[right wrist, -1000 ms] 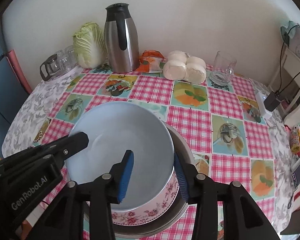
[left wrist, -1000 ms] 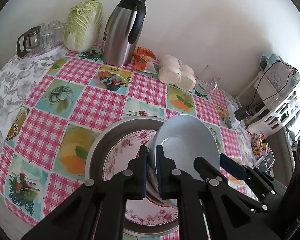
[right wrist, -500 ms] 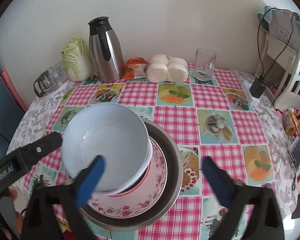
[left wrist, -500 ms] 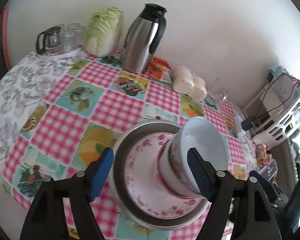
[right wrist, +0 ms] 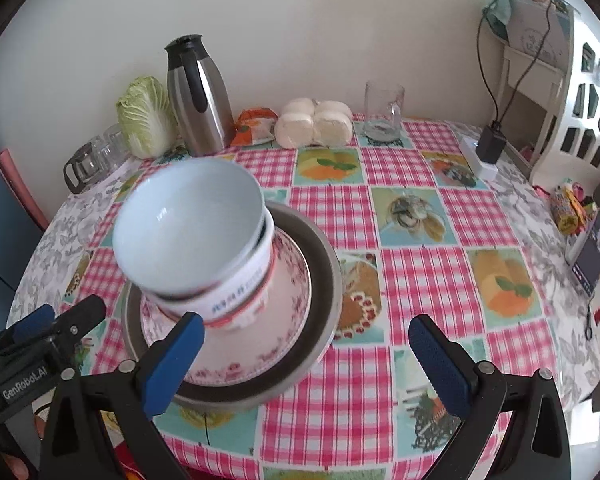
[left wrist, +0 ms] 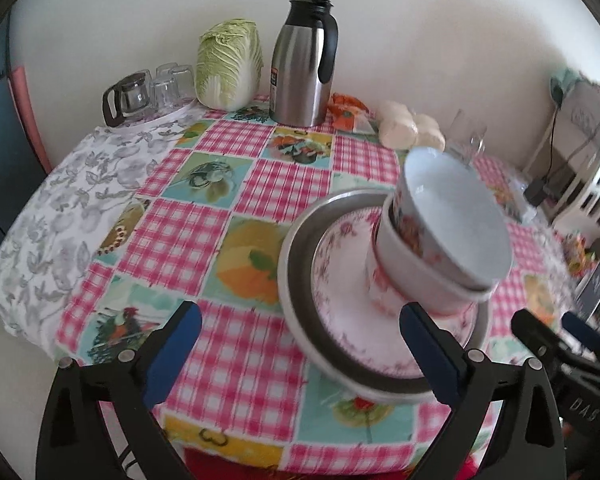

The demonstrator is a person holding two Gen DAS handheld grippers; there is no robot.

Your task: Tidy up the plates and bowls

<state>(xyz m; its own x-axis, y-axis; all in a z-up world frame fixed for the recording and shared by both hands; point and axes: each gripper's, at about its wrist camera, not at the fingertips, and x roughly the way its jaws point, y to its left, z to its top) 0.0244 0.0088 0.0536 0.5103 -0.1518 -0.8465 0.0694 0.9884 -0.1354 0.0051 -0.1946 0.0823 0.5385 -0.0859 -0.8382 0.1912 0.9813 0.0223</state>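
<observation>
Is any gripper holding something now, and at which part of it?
Nothing is held. The left gripper is opening with nothing between its fingers, the right gripper is open, and the white bowl rests stacked, untouched.

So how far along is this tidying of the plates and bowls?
Mostly done, it seems. The pale blue bowl sits nested, tilted, in the floral bowl, which stands on the floral plate inside the metal basin. Nothing is in hand: the left gripper is opening with nothing between its jaws, and the right gripper is wide open and empty. What may remain is straightening the top bowl.
</observation>
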